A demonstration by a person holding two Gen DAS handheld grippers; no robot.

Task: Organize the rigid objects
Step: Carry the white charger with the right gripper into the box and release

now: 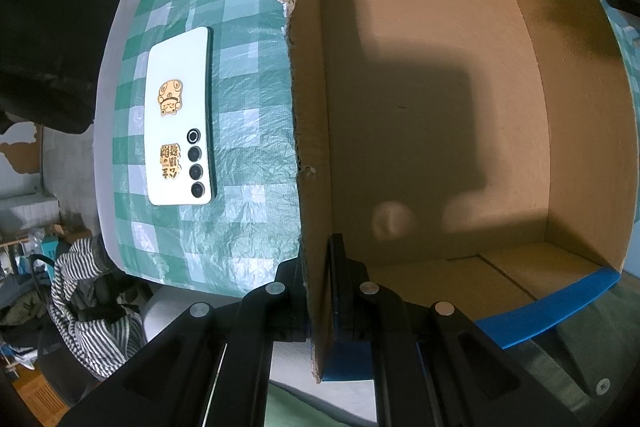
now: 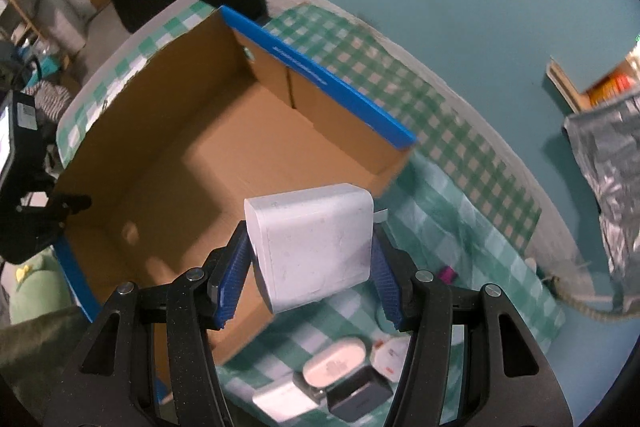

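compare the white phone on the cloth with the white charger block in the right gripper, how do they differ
The phone is thin and flat; the charger block is thick and boxy. The phone lies on the checked cloth beside the cardboard box; the block is lifted off the cloth, clamped in the right gripper near the box's edge. The phone's back carries gold stickers and a row of camera lenses; the block's faces are plain. Both are white and rigid.

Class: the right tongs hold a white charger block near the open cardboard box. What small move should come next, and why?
Probably carry the white charger block a little further over the cardboard box, then lower it. The right tongs grip it at the near wall, not yet clearly over the bare floor, while the left tongs pinch the box wall steady.
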